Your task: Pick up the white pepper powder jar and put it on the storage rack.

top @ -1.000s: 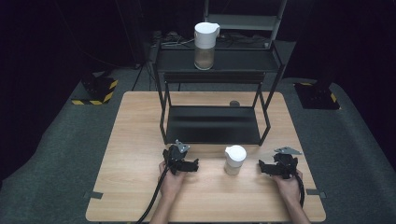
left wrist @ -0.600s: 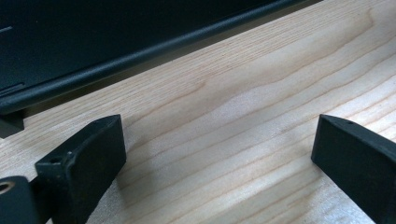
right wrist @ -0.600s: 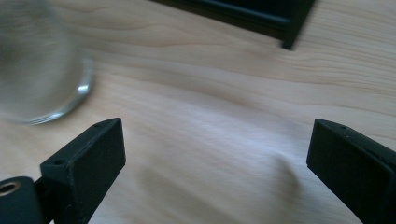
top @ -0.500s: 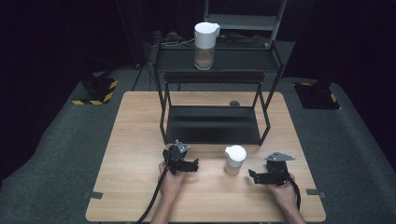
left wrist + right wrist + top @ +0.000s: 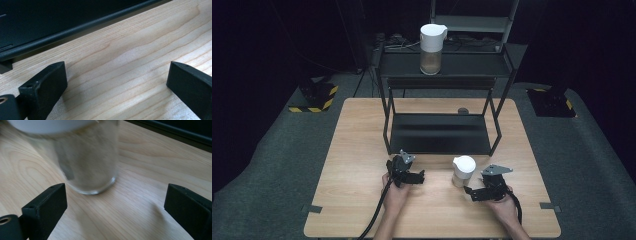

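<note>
A glass jar with a white lid stands near the front of the wooden table. In the right gripper view the jar rises just beyond the jaws, left of centre, holding pale powder. My right gripper lies low on the table just right of the jar, open, with nothing between its jaws. My left gripper rests on the table left of the jar, open over bare wood. A second, taller white-lidded jar stands on the top shelf of the black rack.
The black two-level rack stands at the table's middle and back, its lower shelf bare. A small dark round thing lies on the table behind the rack. Yellow-black striped bases stand on the floor to the left.
My right gripper has slid left and a little forward toward the small jar. The left gripper and both jars have stayed put.
</note>
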A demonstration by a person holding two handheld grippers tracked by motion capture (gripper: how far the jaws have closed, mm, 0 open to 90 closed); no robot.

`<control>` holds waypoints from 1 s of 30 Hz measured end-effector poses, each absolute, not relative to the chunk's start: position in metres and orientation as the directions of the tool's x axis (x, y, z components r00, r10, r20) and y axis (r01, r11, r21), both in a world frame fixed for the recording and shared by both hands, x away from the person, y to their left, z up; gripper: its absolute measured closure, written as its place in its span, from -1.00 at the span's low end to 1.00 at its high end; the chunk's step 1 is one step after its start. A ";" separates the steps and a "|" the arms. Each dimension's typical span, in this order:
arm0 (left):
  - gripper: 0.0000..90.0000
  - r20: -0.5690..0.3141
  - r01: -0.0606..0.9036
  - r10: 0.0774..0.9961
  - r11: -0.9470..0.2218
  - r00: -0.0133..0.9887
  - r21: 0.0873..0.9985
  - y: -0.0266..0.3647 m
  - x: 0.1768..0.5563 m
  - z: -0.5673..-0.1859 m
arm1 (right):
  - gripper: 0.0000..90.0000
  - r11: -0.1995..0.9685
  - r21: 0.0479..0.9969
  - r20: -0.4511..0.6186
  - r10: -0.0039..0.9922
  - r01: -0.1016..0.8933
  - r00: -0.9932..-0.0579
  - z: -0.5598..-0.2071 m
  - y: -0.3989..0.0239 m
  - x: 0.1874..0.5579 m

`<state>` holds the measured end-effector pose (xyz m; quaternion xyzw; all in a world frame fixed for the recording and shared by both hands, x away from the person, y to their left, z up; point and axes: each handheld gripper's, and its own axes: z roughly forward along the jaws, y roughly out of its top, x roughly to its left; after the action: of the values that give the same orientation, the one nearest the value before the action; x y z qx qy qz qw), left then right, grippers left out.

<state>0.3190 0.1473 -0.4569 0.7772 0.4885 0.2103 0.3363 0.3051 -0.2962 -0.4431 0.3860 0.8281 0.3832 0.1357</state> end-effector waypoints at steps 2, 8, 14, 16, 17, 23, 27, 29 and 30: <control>-0.93 -0.002 0.618 0.901 -0.297 0.434 0.728 0.147 0.319 -0.457 | -0.90 0.403 0.748 0.080 0.734 0.527 -0.675 -0.444 -0.295 0.306; -0.93 -0.003 0.618 0.901 -0.296 0.435 0.728 0.148 0.319 -0.457 | -0.85 0.394 0.760 0.096 0.718 0.516 -0.689 -0.443 -0.288 0.309; -0.93 -0.002 0.618 0.900 -0.297 0.435 0.728 0.148 0.319 -0.457 | -0.76 0.370 0.785 0.099 0.718 0.498 -0.689 -0.445 -0.285 0.307; -0.93 -0.002 0.618 0.900 -0.297 0.435 0.728 0.148 0.319 -0.457 | -0.73 0.357 0.798 0.099 0.718 0.487 -0.689 -0.446 -0.285 0.306; -0.93 -0.002 0.618 0.900 -0.297 0.435 0.728 0.148 0.319 -0.457 | -0.72 0.352 0.801 0.102 0.718 0.485 -0.688 -0.446 -0.284 0.306; -0.93 -0.002 0.618 0.901 -0.297 0.435 0.728 0.148 0.319 -0.457 | -0.65 0.343 0.814 0.098 0.714 0.468 -0.693 -0.447 -0.282 0.306; -0.93 -0.002 0.618 0.900 -0.297 0.435 0.728 0.148 0.319 -0.457 | -0.61 0.332 0.821 0.113 0.703 0.465 -0.702 -0.447 -0.282 0.309; -0.93 -0.002 0.618 0.900 -0.297 0.435 0.728 0.148 0.319 -0.457 | -0.60 0.328 0.822 0.118 0.702 0.466 -0.702 -0.448 -0.282 0.309; -0.93 -0.002 0.618 0.900 -0.297 0.435 0.728 0.148 0.319 -0.457 | -0.58 0.326 0.824 0.117 0.701 0.463 -0.703 -0.448 -0.281 0.310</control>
<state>0.3191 0.1475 -0.4568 0.7775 0.4883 0.2100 0.3362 0.3100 -0.2810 -0.4481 0.3621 0.8036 0.4536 0.1313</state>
